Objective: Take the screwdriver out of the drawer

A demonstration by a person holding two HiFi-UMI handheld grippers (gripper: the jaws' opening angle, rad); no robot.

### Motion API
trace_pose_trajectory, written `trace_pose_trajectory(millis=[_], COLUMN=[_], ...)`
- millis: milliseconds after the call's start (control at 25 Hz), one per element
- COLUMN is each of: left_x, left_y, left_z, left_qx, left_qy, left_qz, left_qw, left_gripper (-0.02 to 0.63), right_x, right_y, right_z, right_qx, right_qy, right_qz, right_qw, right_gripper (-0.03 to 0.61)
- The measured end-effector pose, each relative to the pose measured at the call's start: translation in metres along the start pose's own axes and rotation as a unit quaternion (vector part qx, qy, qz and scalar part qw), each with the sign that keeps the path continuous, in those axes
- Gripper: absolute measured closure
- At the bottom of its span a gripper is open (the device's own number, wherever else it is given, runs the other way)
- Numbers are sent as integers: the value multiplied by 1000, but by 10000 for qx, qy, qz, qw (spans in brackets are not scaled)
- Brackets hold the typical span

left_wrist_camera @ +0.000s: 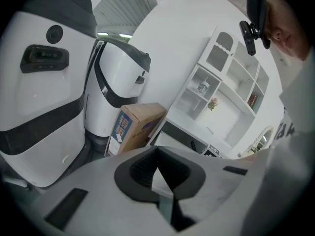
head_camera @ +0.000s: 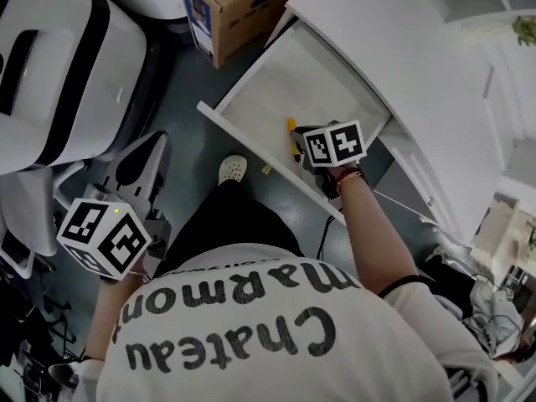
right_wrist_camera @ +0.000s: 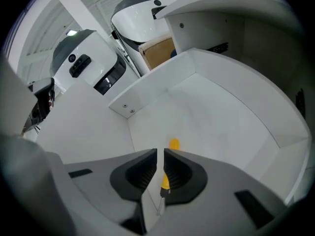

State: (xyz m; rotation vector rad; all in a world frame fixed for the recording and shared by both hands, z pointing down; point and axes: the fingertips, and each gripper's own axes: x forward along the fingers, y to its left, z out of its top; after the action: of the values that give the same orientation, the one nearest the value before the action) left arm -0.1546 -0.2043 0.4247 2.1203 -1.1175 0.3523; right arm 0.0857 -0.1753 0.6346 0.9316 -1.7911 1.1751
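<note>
The white drawer (head_camera: pixel 243 131) stands pulled open, and a screwdriver (head_camera: pixel 292 134) with a yellow handle lies on its floor. My right gripper (head_camera: pixel 311 159) is down inside the drawer, right over the tool, its marker cube hiding the jaws in the head view. In the right gripper view the jaws (right_wrist_camera: pixel 160 154) are shut with only a thin slit and nothing between them. The yellow handle (right_wrist_camera: pixel 173 144) pokes out just behind the right jaw's tip. My left gripper (head_camera: pixel 105 237) hangs beside my left hip, away from the drawer, with its jaws (left_wrist_camera: pixel 157 151) shut and empty.
A cardboard box (head_camera: pixel 234 7) stands on the floor beyond the drawer's far corner. Large white machines (head_camera: pixel 59 65) fill the left side. The white cabinet top (head_camera: pixel 402 48) overhangs the drawer on the right. A white shelf unit (left_wrist_camera: pixel 226 82) shows in the left gripper view.
</note>
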Motion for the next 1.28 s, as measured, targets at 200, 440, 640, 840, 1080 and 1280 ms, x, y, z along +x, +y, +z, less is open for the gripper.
trace_pose_trajectory(millis=[200,440,640,840,1080,1280], left_x=[1,3,-1,-5,-2,-2], left_y=[6,8,7,7,4,8], left_z=[6,14,28,46,64,69], left_qx=[-53,-84,-57,-34,53,43], left_qy=[-30,-67,-138,-221,-296,-291], left_qz=[36,18,34,83,81,143], left_qw=[10000,9999,9999,9997,9995,9995], left_gripper=[591,591,591,591,591,591], right_x=[5,7,7,14,25,31], right_y=[-4,2,-6,-22,-20,-26], right_z=[2,-4,-5,-10,-12,-17], right_qx=[56,90,115,620,864,916], right_qy=[130,395,529,602,779,962], right_qz=[-48,67,-214,-582,-511,-601], right_qw=[9999,9992,9983,9946,9919,9893], right_gripper=[546,403,403,403,405,410])
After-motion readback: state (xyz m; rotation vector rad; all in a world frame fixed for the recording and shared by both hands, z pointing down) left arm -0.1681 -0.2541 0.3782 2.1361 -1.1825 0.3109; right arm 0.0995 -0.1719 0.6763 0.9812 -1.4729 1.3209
